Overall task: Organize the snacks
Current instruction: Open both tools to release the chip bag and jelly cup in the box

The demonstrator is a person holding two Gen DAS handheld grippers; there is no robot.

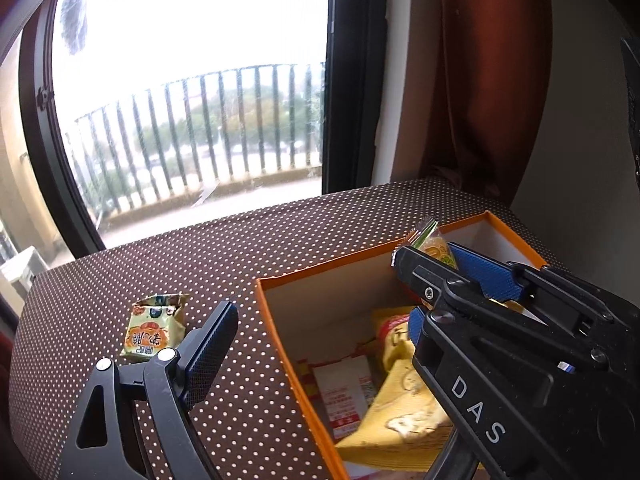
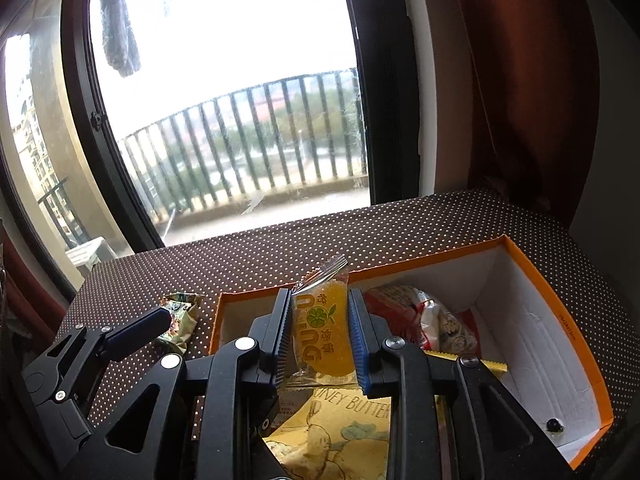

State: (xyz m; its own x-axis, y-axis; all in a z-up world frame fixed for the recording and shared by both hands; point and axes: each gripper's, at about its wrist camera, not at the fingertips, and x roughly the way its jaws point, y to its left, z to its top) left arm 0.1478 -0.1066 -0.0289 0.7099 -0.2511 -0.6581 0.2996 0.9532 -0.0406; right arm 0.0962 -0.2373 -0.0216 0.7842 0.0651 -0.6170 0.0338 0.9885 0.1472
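On the left, a crinkled foil snack packet [image 1: 155, 330] lies on the bench [image 1: 120, 280], which is covered in brown cloth with small white dots. It sits just beside the orange-rimmed cardboard box [image 1: 280, 360] but outside it, so it looks like the last loose snack. The left claw [image 2: 136, 334] is wide and empty, one black ribbed finger reaching toward that packet.

Further right, the right claw [image 2: 320, 334] is closed on a clear jelly pouch [image 2: 325, 332], soft and glossy with an orange filling, a lime print and a crimped top seal. It hangs upright over the open box. The step in hand seems to be dropping this pouch in. Next, the pads need to part over a free spot, while the left claw lines up on the foil packet, which is thin and likely to slide.

Inside the white-walled box lie a flat yellow honey butter bag [image 2: 336, 432], a red wrapper [image 2: 394, 312] and a clear pack of round rolls [image 2: 450, 326].
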